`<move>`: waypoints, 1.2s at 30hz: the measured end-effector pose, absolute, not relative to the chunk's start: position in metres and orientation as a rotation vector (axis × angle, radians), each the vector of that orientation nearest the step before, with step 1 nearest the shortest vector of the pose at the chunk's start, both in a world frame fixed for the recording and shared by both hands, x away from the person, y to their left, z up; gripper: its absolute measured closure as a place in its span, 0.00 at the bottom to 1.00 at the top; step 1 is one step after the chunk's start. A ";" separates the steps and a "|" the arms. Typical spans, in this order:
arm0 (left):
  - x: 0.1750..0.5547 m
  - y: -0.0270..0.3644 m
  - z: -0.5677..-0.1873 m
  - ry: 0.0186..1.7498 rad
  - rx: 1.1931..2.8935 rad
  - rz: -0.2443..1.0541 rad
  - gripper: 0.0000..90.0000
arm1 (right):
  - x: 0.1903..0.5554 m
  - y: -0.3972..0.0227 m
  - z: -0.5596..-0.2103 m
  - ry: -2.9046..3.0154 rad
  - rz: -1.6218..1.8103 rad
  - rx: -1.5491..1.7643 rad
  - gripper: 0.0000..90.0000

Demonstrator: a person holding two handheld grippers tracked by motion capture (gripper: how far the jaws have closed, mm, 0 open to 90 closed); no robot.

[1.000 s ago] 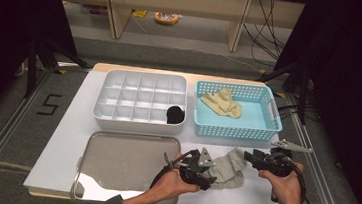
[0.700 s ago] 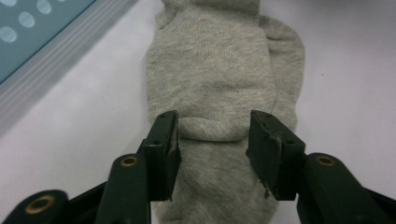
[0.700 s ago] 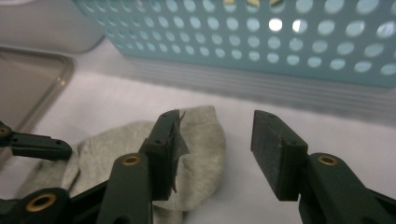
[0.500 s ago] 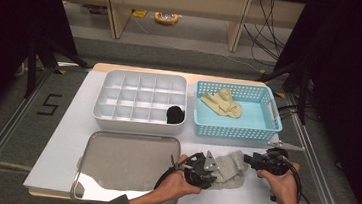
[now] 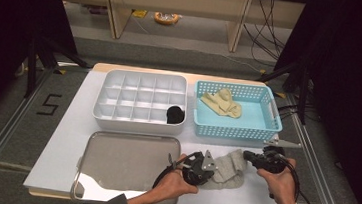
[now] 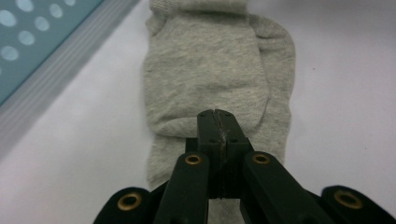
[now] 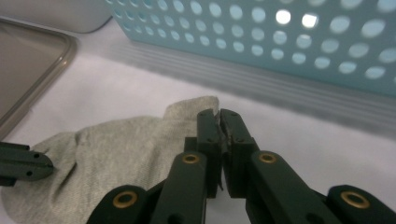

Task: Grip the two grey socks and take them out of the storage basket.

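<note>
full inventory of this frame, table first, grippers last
grey sock: 1, grey, front of table between the two grippers
divided tray: 1, white, back left
black item: 1, black, tray's front right compartment
basket: 1, light blue, back right
cream socks: count unclear, cream, inside basket
metal tray: 1, silver, front left
table: 1, white top
left gripper: 1, black, shut on the sock's left end
right gripper: 1, black, shut on the sock's right end
</note>
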State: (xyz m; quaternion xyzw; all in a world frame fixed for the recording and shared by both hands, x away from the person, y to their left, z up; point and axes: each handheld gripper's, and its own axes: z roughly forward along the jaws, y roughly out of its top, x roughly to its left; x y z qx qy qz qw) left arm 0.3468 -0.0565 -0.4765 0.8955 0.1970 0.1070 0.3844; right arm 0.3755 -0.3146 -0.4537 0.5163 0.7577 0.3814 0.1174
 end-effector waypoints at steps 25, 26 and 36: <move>0.345 -0.073 -0.483 0.439 2.330 0.332 0.92 | 0.370 -0.310 -0.440 2.221 1.105 1.398 0.98; 0.345 -0.072 -0.482 0.444 2.322 0.329 0.92 | 0.370 -0.310 -0.439 2.219 1.109 1.393 0.98; 0.334 -0.047 -0.452 0.413 2.276 0.328 0.93 | 0.361 -0.307 -0.427 2.192 1.185 1.382 0.98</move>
